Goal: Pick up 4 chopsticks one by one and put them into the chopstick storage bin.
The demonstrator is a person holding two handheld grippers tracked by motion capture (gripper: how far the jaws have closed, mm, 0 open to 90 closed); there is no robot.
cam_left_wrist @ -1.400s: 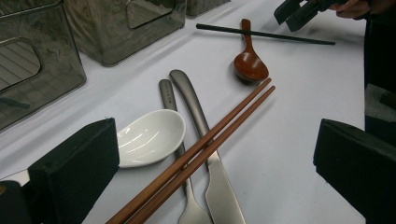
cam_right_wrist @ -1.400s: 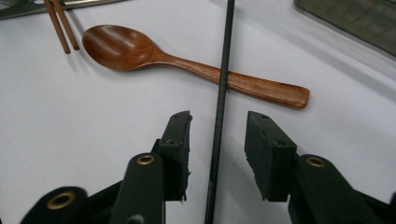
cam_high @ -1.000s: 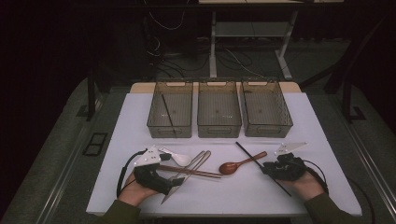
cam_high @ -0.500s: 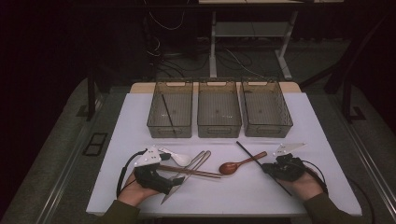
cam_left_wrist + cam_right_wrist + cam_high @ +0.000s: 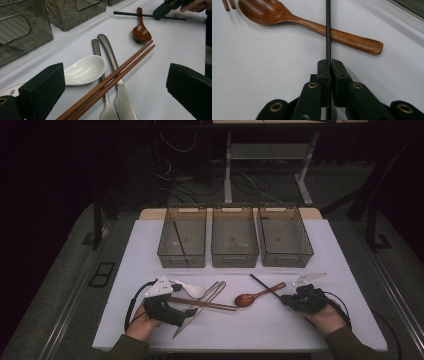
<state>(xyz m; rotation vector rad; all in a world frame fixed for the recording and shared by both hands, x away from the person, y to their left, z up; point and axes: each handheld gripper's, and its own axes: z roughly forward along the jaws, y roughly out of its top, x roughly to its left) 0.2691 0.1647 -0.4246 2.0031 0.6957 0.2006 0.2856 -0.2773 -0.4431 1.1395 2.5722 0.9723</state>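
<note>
The thin black chopstick [image 5: 328,30] lies on the white bench [image 5: 350,270], at the person's right, crossing over the handle of the brown wooden spoon [image 5: 312,25]. It looks light, stiff and narrow, with a slightly rough finish, so it should not slip much, but so slender a stick can pivot between flat pads. A hold nearer its middle would probably balance it better than one at the end.

The right gripper [image 5: 330,72] has its jaws pressed together on this chopstick, which runs straight out between them and also passes back under the gripper body, so the pinch is some way in from the near end. In the high view the right gripper [image 5: 300,300] sits low at the bench, with the stick slanting up-left past the spoon.

The left gripper [image 5: 112,82] is spread wide and pinches nothing; between its jaws lie a pair of reddish wooden chopsticks [image 5: 117,75], a white ceramic soup spoon [image 5: 85,70], and a grey metal knife [image 5: 117,82] and fork [image 5: 101,75]. Three clear smoky plastic bins [image 5: 235,237] stand beyond, the leftmost holding another black stick [image 5: 179,240].
</note>
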